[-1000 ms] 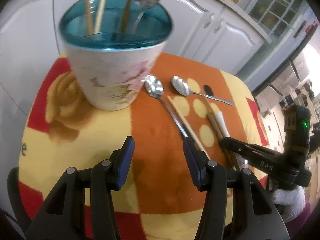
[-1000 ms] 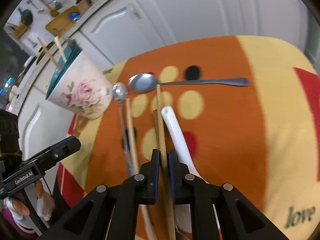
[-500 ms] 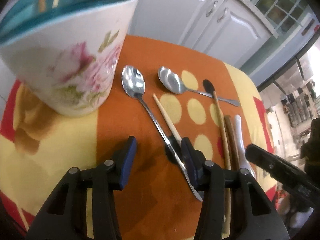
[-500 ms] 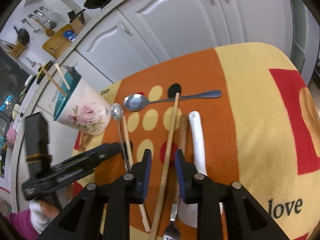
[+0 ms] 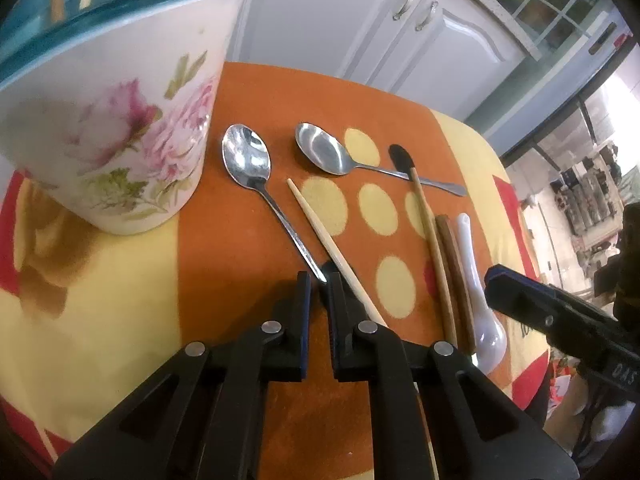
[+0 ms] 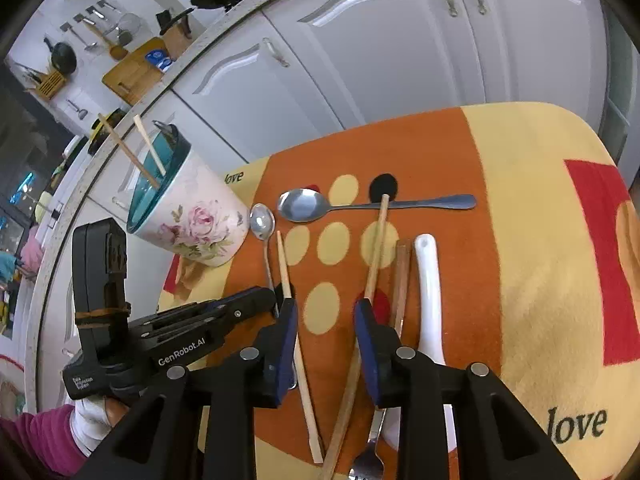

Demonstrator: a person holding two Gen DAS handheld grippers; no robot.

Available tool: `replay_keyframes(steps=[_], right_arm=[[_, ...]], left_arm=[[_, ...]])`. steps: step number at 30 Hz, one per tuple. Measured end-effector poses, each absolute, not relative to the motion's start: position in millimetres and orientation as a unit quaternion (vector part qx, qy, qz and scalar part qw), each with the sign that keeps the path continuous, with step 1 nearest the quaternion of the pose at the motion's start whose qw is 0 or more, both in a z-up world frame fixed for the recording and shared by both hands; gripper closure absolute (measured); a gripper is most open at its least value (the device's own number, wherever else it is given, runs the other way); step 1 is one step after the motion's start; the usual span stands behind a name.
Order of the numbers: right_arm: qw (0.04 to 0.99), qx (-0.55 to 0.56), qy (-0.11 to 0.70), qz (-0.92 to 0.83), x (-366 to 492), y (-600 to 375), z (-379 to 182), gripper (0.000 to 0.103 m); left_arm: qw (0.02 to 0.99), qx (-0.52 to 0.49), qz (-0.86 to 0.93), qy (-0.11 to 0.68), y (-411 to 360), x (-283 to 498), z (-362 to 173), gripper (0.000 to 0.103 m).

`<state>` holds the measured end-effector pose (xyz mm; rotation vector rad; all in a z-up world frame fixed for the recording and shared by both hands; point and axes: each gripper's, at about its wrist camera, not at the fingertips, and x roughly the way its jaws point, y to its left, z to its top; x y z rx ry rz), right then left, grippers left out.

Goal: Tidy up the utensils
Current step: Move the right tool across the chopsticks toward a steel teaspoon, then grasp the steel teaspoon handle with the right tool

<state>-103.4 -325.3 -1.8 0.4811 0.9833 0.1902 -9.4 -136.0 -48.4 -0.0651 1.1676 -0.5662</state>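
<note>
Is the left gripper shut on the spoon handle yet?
Yes. The left gripper has its jaws nearly together around the handle end of the small spoon.

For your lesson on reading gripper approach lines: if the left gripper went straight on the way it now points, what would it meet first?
Probably the small metal spoon: the left gripper already sits at its handle tip, nearly shut around it. Beyond lies the floral utensil cup, slightly to the left. Depth is uncertain.

The left gripper (image 5: 319, 280) is closing its jaws on the handle of a metal spoon (image 5: 264, 184) lying on the cloth (image 5: 120, 280). A flowered cup (image 5: 108, 128) is standing at ten o'clock. A chopstick (image 5: 332, 252) is lying just beside the spoon. At three o'clock, the right gripper (image 5: 496, 280) is hovering near a white spoon (image 5: 476, 280).
</note>
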Motion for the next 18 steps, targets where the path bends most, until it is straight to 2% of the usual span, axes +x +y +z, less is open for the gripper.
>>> replay_keyframes(steps=[4, 7, 9, 10, 11, 13, 14, 18], right_arm=[[0.846, 0.229, 0.472, 0.094, -100.9, -322.7, -4.0, 0.073], [0.845, 0.227, 0.474, 0.094, -101.1, -322.2, -5.1, 0.072], [0.846, 0.229, 0.474, 0.092, -101.2, -323.3, -4.7, 0.072], [0.846, 0.230, 0.472, 0.091, -101.4, -324.4, -4.1, 0.072], [0.846, 0.231, 0.471, 0.090, -101.5, -324.9, -3.6, 0.072], [0.847, 0.230, 0.471, 0.089, -101.4, -325.8, -2.5, 0.072], [0.848, 0.229, 0.470, 0.089, -101.1, -326.3, -1.9, 0.072], [0.849, 0.231, 0.467, 0.090, -100.1, -326.8, 0.0, 0.072]], left_arm=[[0.798, -0.020, -0.260, 0.544, -146.4, -9.3, -46.9, 0.086], [0.806, 0.007, -0.260, 0.533, -154.9, -13.2, -44.1, 0.084], [0.803, 0.005, -0.266, 0.534, -153.9, -12.1, -45.5, 0.086], [0.801, 0.005, -0.271, 0.534, -153.2, -12.3, -45.6, 0.095], [0.797, 0.007, -0.279, 0.535, -152.0, -13.4, -45.5, 0.098], [0.785, 0.008, -0.297, 0.543, -147.5, -18.8, -46.7, 0.099], [0.781, 0.011, -0.304, 0.546, -143.9, -23.2, -46.9, 0.103], [0.770, 0.039, -0.312, 0.555, -124.6, -44.1, -51.8, 0.103]])
